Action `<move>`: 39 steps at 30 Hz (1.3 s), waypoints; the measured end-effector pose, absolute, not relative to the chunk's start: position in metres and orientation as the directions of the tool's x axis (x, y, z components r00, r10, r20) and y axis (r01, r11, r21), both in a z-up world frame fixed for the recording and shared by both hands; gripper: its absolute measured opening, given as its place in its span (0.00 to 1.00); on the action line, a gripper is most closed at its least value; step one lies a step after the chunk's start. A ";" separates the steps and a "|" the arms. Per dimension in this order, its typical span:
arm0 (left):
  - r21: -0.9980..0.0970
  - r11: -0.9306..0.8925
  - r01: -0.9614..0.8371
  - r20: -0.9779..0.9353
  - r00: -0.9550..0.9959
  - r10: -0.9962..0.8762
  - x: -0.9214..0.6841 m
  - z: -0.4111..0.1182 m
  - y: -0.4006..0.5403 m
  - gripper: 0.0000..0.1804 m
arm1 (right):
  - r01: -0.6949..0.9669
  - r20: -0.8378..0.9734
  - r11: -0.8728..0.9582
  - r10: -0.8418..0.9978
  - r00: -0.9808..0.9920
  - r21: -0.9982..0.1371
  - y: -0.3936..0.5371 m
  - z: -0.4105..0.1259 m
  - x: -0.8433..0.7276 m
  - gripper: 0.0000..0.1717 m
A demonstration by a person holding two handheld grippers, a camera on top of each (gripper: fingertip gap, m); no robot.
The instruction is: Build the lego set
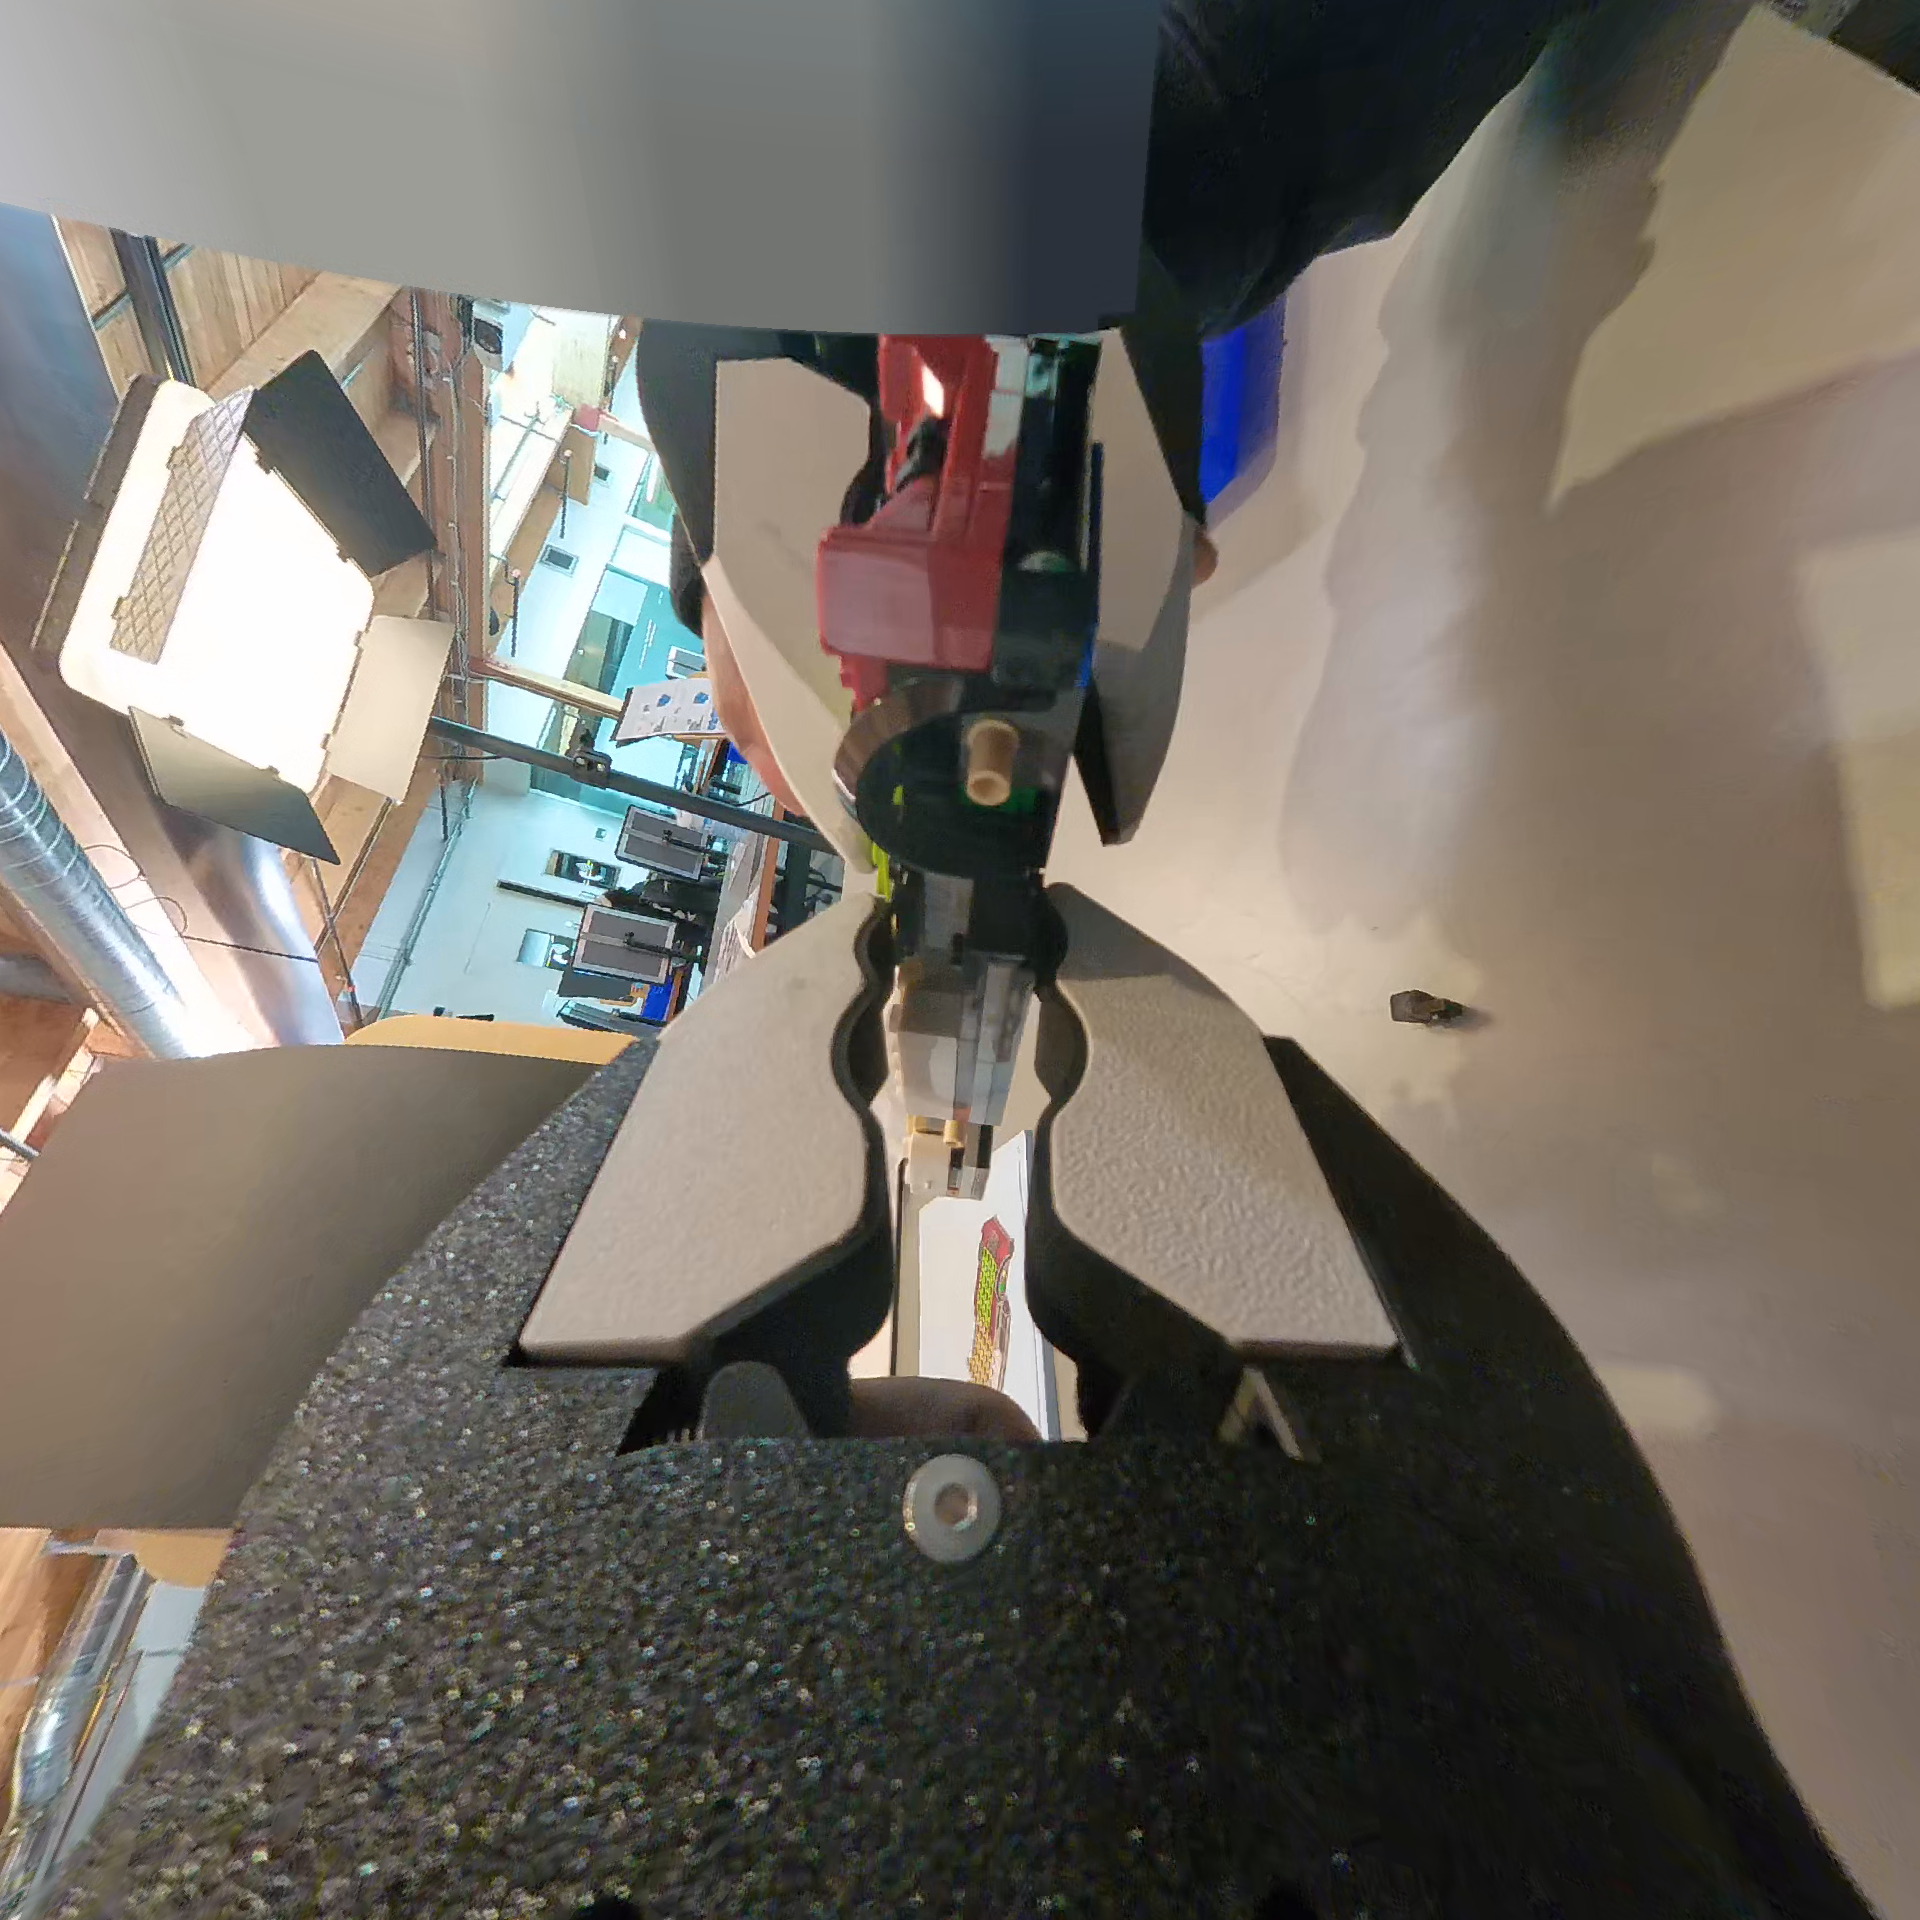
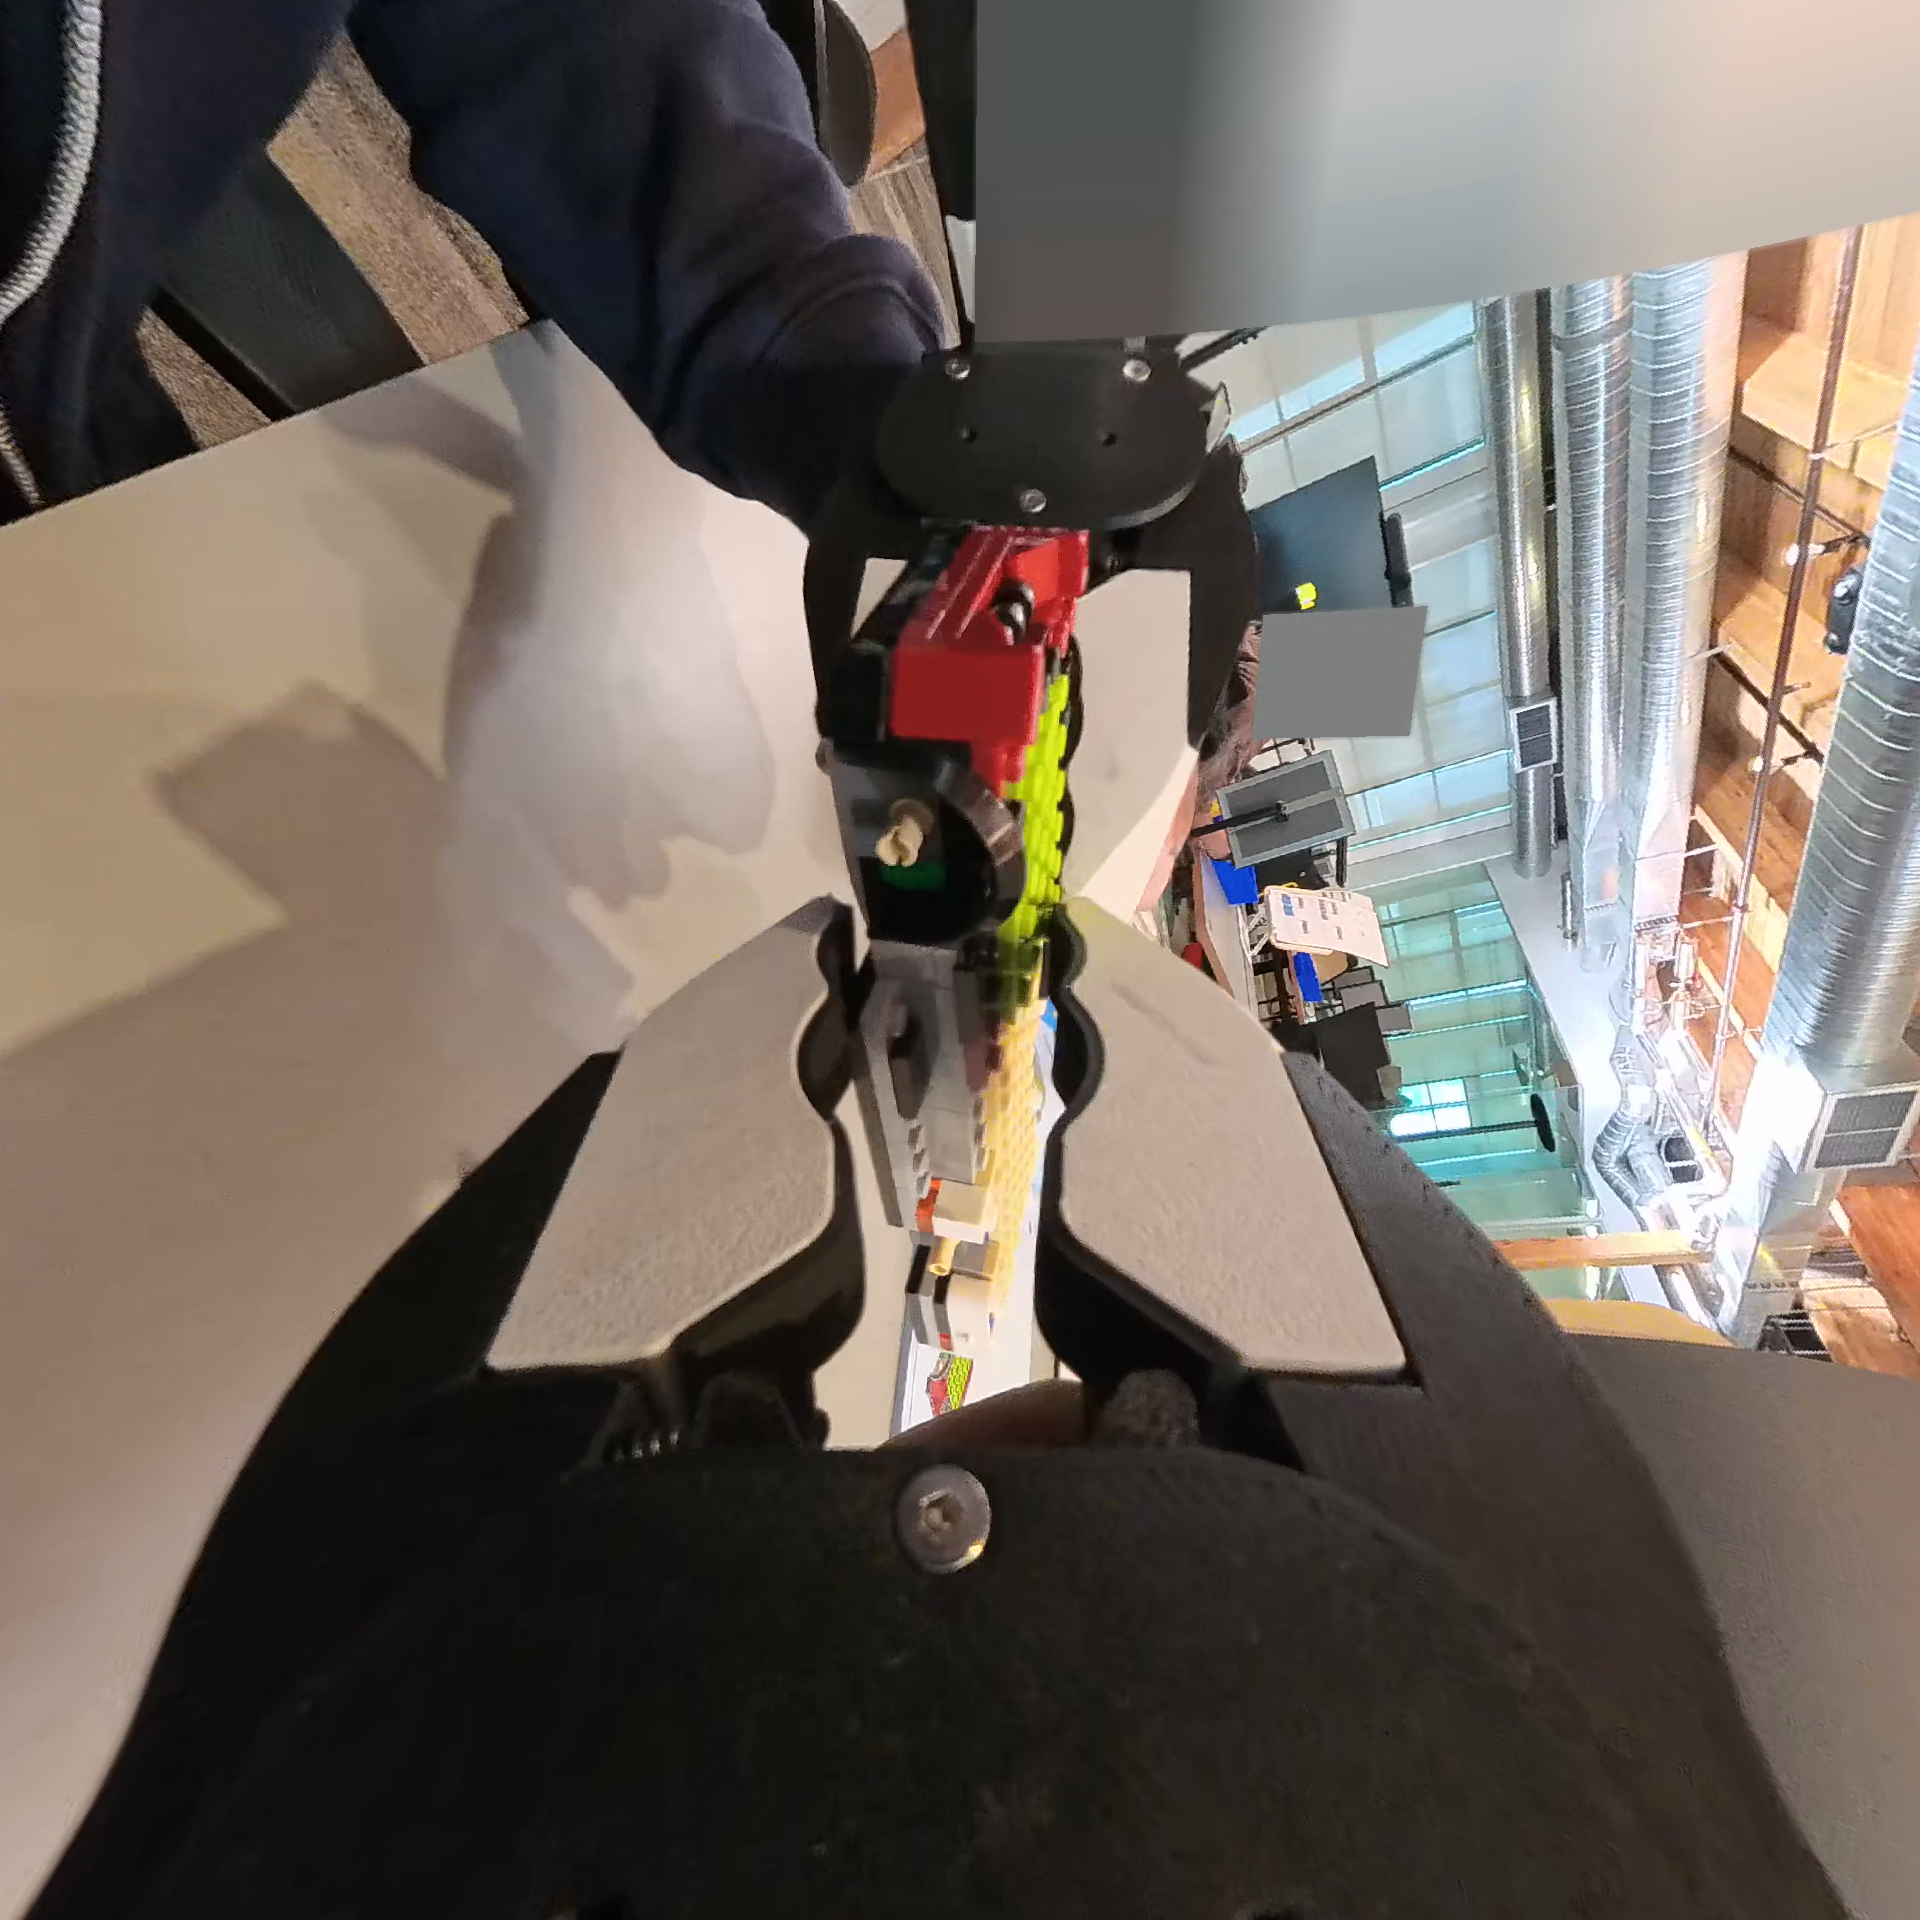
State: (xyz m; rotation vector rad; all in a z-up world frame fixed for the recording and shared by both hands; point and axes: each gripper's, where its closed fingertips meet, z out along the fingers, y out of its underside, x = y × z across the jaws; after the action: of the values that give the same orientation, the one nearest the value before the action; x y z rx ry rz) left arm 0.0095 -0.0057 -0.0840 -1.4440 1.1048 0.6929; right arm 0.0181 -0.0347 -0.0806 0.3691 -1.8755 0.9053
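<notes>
Gripping one brick model (image 2: 966, 831) from both ends, held up over the white desk (image 2: 312, 727).

The right tool (image 2: 951, 966) is clamped on its grey-and-yellow end, fingers (image 2: 727, 1122) pressed to both sides; the left tool (image 1: 961, 935) is clamped on the same model, red end far from it. A small dark piece (image 1: 1425, 1006) lies on the desk to the right. Holding well here, I'd judge, means keeping both grips square and steady so no bricks shear apart.
</notes>
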 end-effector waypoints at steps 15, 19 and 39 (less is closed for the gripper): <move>-0.398 0.068 -0.915 -0.890 0.367 -0.271 0.011 -0.083 -0.005 0.14 | -0.619 0.896 0.690 0.097 -0.434 -0.375 -0.033 -0.079 0.018 0.19; -0.417 0.063 -0.907 -0.884 0.389 -0.258 0.007 -0.083 -0.004 0.14 | -0.604 0.894 0.696 0.123 -0.432 -0.388 -0.032 -0.080 0.015 0.20; -0.500 0.040 -0.865 -0.832 0.467 -0.300 0.000 -0.091 -0.005 0.14 | -0.669 0.897 0.618 0.151 -0.414 -0.413 -0.044 -0.066 0.032 0.17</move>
State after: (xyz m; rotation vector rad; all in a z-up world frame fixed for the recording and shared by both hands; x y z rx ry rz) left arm 0.0001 -0.0046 -0.0905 -1.5201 1.0621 0.5916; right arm 0.0319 -0.0438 -0.0665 0.4210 -1.7791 0.9636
